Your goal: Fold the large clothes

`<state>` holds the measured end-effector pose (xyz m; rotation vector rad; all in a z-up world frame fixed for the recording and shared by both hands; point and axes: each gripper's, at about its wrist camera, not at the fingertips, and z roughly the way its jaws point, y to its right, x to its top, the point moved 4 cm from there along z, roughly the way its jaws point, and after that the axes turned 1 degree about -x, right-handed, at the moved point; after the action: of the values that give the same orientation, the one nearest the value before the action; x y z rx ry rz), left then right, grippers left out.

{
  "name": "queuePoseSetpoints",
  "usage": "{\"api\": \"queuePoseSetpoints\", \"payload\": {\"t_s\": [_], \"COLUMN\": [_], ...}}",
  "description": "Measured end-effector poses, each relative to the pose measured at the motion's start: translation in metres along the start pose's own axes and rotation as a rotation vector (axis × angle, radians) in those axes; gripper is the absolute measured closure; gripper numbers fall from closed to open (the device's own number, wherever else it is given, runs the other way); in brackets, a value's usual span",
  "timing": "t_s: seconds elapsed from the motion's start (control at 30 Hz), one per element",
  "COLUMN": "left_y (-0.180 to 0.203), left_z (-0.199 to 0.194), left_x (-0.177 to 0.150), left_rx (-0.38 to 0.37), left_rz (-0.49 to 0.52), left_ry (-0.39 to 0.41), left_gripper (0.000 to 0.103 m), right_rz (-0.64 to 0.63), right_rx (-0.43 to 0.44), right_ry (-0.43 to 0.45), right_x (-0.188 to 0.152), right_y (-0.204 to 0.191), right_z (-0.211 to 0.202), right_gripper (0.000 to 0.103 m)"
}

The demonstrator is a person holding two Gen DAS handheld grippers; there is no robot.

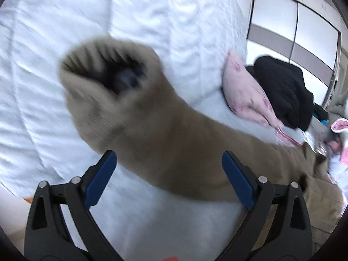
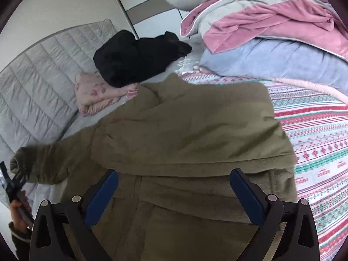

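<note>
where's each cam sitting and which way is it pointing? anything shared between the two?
Left wrist: sits on the left claw, looks along its open fingers, over the olive jacket's sleeve toward the white quilt; only the claw shows.
Right wrist: sits on the right claw, looks down over the olive jacket on the patterned sheet toward the stacked bedding; its open claw shows, plus the person's left hand at the left edge.
Shared: the jacket, the black garment, the pink cloth.
</note>
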<state>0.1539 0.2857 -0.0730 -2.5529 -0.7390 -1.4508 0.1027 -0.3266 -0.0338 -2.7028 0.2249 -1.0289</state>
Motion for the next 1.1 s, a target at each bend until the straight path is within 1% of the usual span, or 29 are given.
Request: {"api": "queuePoseSetpoints", "payload": {"t_s": [0.13,0.23,0.3,0.33,0.4,0.43,0.47,0.5,0.53,0.57,0.63,0.67,0.77,0.83,0.93,1.0,1.07,1.1], "left_y": [-0.016,-0.026,-0.028,-0.029,-0.034,-0.035,-0.037,-0.036,-0.034,-0.03,-0.022,-0.018,0.005,0.025,0.07,0.099,0.139,0.154], "left_z": [-0.004,-0.003,0.0,0.001,0.001,0.001,0.0,-0.001,-0.004,-0.007,-0.016,-0.02,-0.035,-0.046,-0.065,-0.074,-0.085,-0.09], "left_x": [0.008,0.02,0.03,0.035,0.041,0.043,0.045,0.046,0.05,0.054,0.064,0.069,0.091,0.103,0.12,0.127,0.131,0.13], "left_rx": [0.069,0.083,0.079,0.086,0.108,0.108,0.091,0.07,0.037,0.022,-0.049,-0.081,-0.227,-0.304,-0.415,-0.476,-0.553,-0.58], "left_rz": [0.03,0.064,0.117,0.15,0.205,0.221,0.236,0.245,0.256,0.255,0.232,0.207,0.129,0.111,0.099,0.092,0.096,0.1], "left_ry": [0.072,0.13,0.185,0.212,0.237,0.249,0.248,0.236,0.225,0.217,0.195,0.181,0.147,0.142,0.145,0.142,0.14,0.138], "left_gripper": [0.006,0.006,0.006,0.01,0.027,0.049,0.054,0.059,0.069,0.073,0.089,0.089,0.09,0.09,0.09,0.09,0.09,0.09], "right_rz": [-0.013,-0.016,-0.01,-0.007,-0.008,-0.01,-0.013,-0.014,-0.011,-0.007,0.007,0.013,0.034,0.043,0.058,0.069,0.077,0.08], "right_rx": [0.003,0.003,0.012,0.018,0.024,0.024,0.025,0.025,0.027,0.028,0.033,0.034,0.04,0.04,0.043,0.046,0.051,0.053], "right_ry": [-0.039,-0.053,-0.054,-0.055,-0.057,-0.057,-0.055,-0.054,-0.05,-0.047,-0.044,-0.042,-0.035,-0.035,-0.038,-0.038,-0.036,-0.035], "right_x": [-0.004,-0.006,-0.006,-0.006,-0.007,-0.007,-0.007,-0.007,-0.006,-0.006,-0.005,-0.004,-0.001,-0.001,0.0,0.001,0.003,0.004], "right_y": [0.001,0.003,0.005,0.005,0.006,0.006,0.008,0.008,0.01,0.012,0.016,0.017,0.022,0.026,0.03,0.033,0.036,0.037], "right_z": [0.021,0.024,0.024,0.024,0.022,0.022,0.02,0.019,0.018,0.016,0.015,0.015,0.014,0.014,0.014,0.014,0.013,0.012], "right_gripper": [0.0,0.0,0.0,0.0,0.0,0.0,0.0,0.0,0.0,0.0,0.0,0.0,0.0,0.0,0.0,0.0,0.0,0.0]}}
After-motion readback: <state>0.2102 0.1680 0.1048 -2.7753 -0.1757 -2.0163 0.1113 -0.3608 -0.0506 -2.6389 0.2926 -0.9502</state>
